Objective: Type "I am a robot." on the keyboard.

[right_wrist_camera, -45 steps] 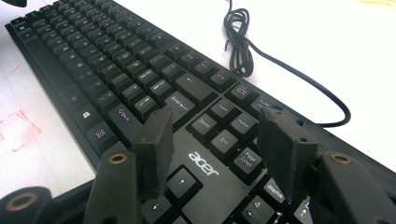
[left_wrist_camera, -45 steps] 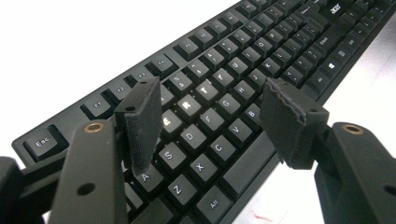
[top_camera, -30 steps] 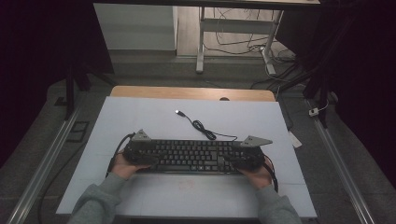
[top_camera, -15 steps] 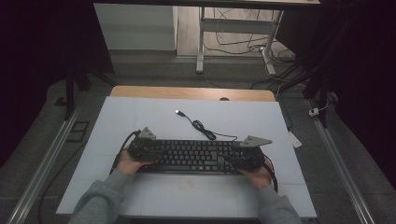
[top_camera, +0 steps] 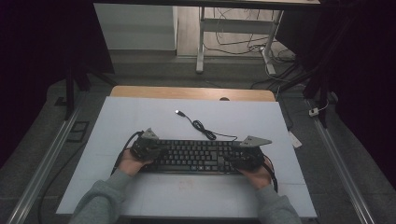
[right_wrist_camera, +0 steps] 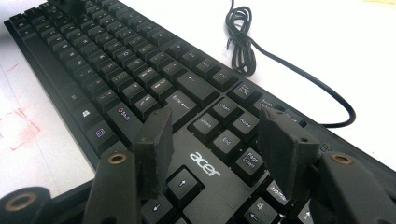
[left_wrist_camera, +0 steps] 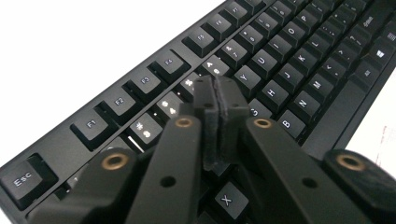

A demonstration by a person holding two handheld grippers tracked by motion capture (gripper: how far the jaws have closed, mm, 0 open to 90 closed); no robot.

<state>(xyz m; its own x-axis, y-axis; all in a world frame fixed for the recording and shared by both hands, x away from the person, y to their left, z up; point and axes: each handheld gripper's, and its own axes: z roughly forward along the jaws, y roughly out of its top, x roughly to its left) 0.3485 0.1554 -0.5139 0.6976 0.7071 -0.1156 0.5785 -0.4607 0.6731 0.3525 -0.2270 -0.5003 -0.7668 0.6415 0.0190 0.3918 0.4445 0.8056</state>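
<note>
A black keyboard [top_camera: 194,156] lies flat on the pale table [top_camera: 140,116], toward the six o'clock side of the surface, its long edge running from nine to three. Its cable [top_camera: 205,130] runs off toward twelve in a loose coil, and the plug [top_camera: 178,112] rests on the bare table near eleven o'clock of the keyboard.

The left gripper [left_wrist_camera: 217,98] sits over the nine o'clock end of the keyboard. Its jaws have just been closing and now stand pressed together, pad against pad, with nothing between them; they hang above the number row, and whether the tips touch a key I cannot tell. Several keys behind the jaws are hidden, and the keyboard's far end is cut off at the edge of the left gripper view.

The right gripper [right_wrist_camera: 215,140] hovers at the three o'clock end with its jaws well apart, nothing between them, above the arrow keys and the printed logo [right_wrist_camera: 205,163]. Its body hides the keys nearest the person.

From the high view both hands [top_camera: 130,161] are dim, the grippers hard to make out against the dark keys, and the grey sleeves [top_camera: 102,200] are cut off at six o'clock.
</note>
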